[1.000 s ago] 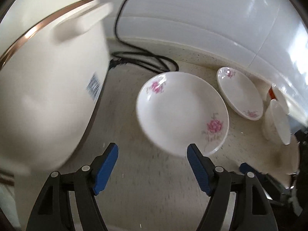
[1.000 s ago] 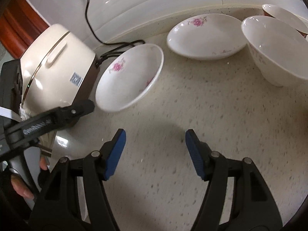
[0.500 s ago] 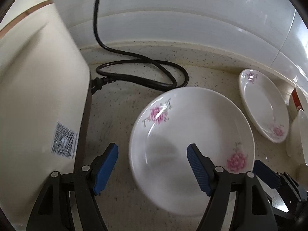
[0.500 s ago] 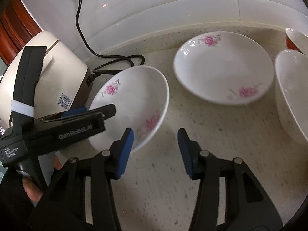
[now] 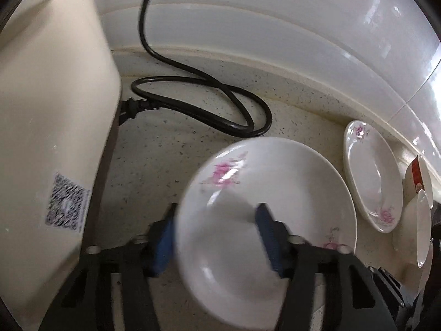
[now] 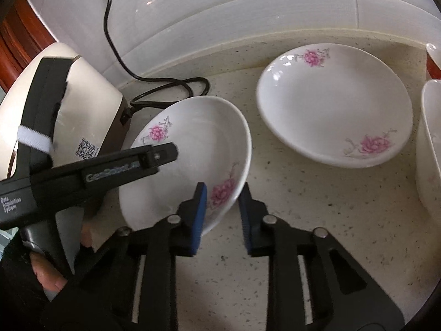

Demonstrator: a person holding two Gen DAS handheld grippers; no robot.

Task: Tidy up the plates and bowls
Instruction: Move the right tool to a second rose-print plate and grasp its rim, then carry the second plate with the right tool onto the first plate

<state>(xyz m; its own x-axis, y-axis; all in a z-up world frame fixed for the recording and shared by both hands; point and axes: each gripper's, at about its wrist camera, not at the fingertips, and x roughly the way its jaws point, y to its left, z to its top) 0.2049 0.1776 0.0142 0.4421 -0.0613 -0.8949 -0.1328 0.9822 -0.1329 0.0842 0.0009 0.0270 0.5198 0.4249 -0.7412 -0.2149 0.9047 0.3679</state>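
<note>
A white plate with pink flowers [image 5: 275, 179] sits tilted on the speckled counter beside the rice cooker. My left gripper [image 5: 216, 212] straddles its near-left rim, one blue pad outside and one over the inside. Its jaws are closing, and I cannot see both pads pressing. In the right wrist view the same plate [image 6: 198, 143] has its right rim between the pads of my right gripper [image 6: 223, 190], whose jaws are closing tight on it. A left gripper finger [image 6: 160, 155] reaches over the plate's left edge. A second flowered plate [image 6: 330, 104] lies flat to the right.
A cream rice cooker [image 5: 49, 110] stands close on the left, its black cord [image 5: 220, 121] looped behind the plate. A white bowl [image 6: 430, 143] and a red-sided bowl [image 6: 432, 63] sit at the far right. A gloved hand [image 6: 46, 273] holds the left gripper. Tiled wall behind.
Both grippers have moved in on the tilted plate. The right jaws narrowed from wide to tight around its right rim, and the left jaws narrowed around its left rim.
</note>
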